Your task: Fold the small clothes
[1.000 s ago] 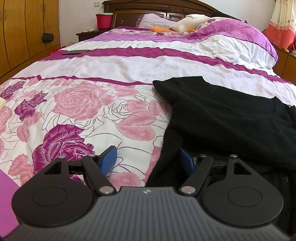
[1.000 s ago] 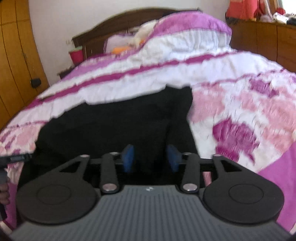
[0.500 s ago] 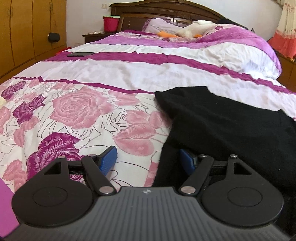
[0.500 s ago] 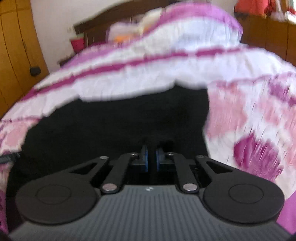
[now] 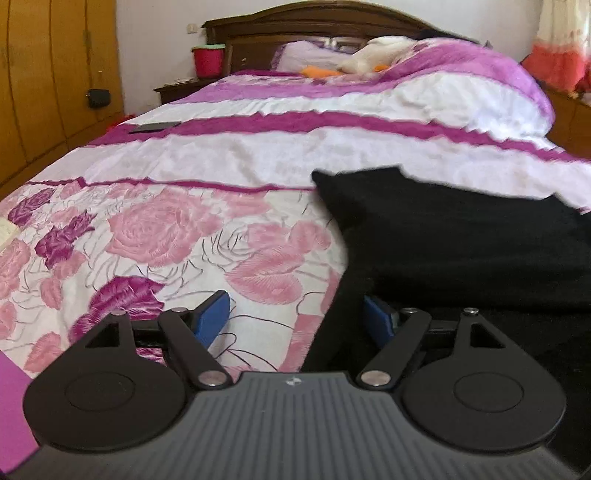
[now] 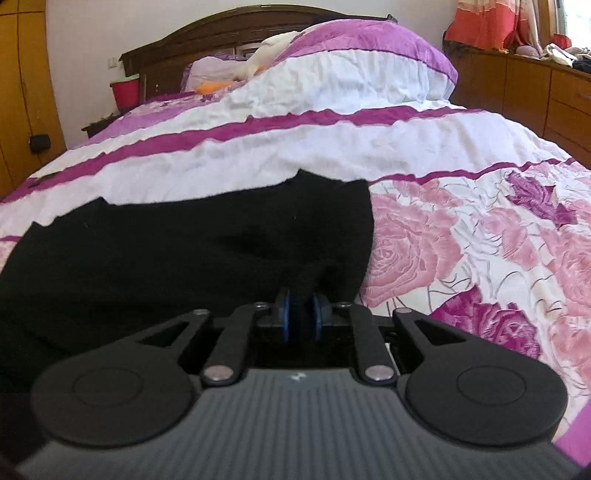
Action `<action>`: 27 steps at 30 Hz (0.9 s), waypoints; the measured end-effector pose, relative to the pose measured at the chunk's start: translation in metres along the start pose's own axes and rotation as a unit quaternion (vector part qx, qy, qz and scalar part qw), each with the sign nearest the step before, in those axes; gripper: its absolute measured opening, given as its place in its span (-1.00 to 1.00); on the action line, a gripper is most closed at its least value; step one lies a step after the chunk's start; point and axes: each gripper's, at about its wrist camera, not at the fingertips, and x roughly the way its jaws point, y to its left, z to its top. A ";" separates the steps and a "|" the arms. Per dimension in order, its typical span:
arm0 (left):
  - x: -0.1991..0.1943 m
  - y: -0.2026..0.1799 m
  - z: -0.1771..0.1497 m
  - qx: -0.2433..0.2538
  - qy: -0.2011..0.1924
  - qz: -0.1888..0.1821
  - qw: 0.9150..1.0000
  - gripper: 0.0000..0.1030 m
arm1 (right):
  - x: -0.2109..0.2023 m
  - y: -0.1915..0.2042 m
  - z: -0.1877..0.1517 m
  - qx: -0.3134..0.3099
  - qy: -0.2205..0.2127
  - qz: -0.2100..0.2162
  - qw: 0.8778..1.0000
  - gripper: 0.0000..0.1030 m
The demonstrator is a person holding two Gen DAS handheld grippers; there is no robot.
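Fabric is bunching between the blue pads [image 6: 286, 317] of the right hand-held gripper [image 6: 300, 319], whose jaws have just been closing and easing slightly; they are pinching a fold of the black garment [image 6: 166, 258] near its right edge. The left hand-held gripper [image 5: 295, 319] is standing wide, its pads pressing on nothing: the left pad is sitting over the floral bedspread [image 5: 147, 240], the right pad at the garment's [image 5: 461, 240] left border. The garment is lying spread across the near part of the bed, over the rose print and reaching the white stripe. Farther out, pillows [image 5: 306, 55] are lying against the wooden headboard [image 5: 314, 22], and a red bucket [image 5: 207, 59] is sitting on the nightstand.
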 end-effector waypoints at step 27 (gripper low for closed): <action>-0.024 -0.011 -0.005 0.024 0.007 -0.050 0.998 0.73 | -0.085 -0.038 -0.040 0.041 0.021 0.039 0.998 -0.27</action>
